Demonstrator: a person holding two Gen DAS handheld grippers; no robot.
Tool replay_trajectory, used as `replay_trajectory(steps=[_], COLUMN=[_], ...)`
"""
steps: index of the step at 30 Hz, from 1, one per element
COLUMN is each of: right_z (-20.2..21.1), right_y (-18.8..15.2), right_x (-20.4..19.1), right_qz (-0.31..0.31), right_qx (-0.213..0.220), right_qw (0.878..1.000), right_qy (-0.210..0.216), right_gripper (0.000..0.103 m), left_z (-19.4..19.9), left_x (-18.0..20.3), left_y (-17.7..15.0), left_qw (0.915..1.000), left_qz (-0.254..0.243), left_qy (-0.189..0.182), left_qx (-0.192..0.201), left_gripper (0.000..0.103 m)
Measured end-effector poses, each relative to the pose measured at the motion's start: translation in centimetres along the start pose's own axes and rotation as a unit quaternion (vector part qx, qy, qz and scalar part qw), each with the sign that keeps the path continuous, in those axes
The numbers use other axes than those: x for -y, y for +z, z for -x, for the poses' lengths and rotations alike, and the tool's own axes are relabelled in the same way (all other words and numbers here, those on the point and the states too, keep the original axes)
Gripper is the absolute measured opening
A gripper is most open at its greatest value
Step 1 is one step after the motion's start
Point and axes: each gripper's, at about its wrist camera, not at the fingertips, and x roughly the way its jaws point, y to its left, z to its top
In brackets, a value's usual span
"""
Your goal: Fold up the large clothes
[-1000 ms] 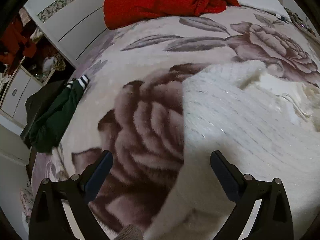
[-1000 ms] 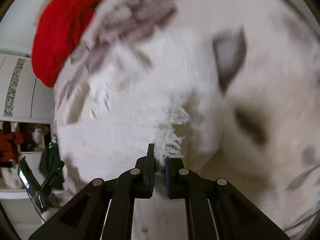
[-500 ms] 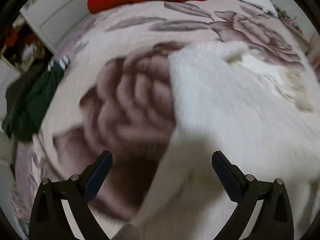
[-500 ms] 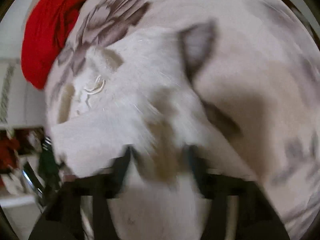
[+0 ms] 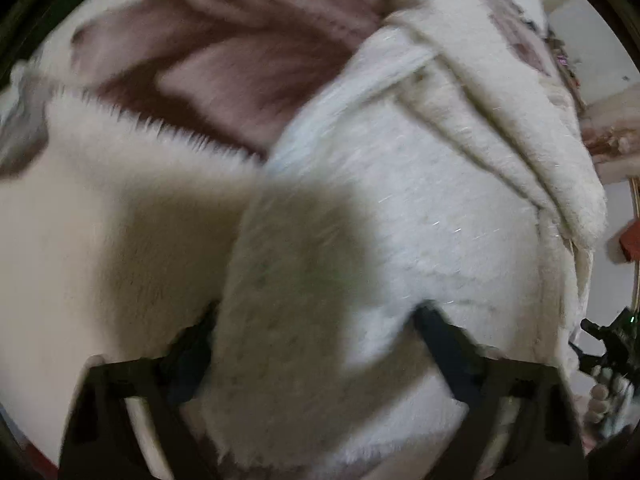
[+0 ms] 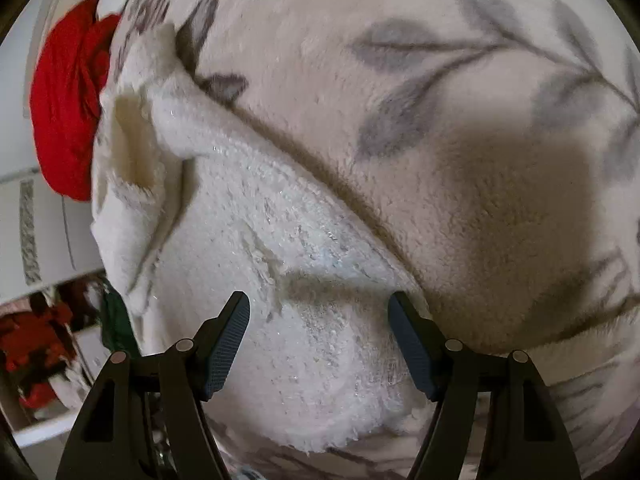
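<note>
Closing over a fluffy white fleece garment (image 5: 420, 208) spread on the floral plush bedspread (image 6: 460, 128), the left gripper (image 5: 316, 332) straddles its bunched fabric while the right gripper (image 6: 319, 312), jaws opening and gripping nothing, hovers above its bedspread-edge hem

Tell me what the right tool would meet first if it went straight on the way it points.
Most likely the white fluffy garment: it fills the view between the opening jaws of the right tool, lying on the floral blanket. Depth is unclear.
</note>
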Motion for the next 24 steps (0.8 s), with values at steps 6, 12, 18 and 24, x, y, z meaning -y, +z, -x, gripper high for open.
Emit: replay_trajectory(steps=[6,12,18,24], right_z=[0.4,-0.1,5.1,7.0], right_y=[-0.8,-3.2,-6.7,-4.3], right_x=[-0.8,-3.2,-2.6,4.1], right_qz=[0.031,0.034,0.002,-0.056], right_qx=[-0.004,-0.001,0.051,0.079], right_qw=[0.999,0.998,0.998,0.995], right_qy=[-0.031,-0.044,-0.042,-0.022], right_gripper=[0.071,0.0,0.001,0.073], left_z=[1.7,5.0,7.9,6.5], left_x=[1.4,1.6,1.1,0.3], left_y=[-0.7,-1.0,-0.8,-0.4], left_qw=[0.9992,0.9966,0.9941,0.9947], left_qz=[-0.006,0.001,-0.024,-0.009], left_qy=[-0.008,-0.031,-0.038,-0.048], left_qx=[0.039,0.077,0.098,0.091], left_gripper=[0.009,0.006,0.006,0.006])
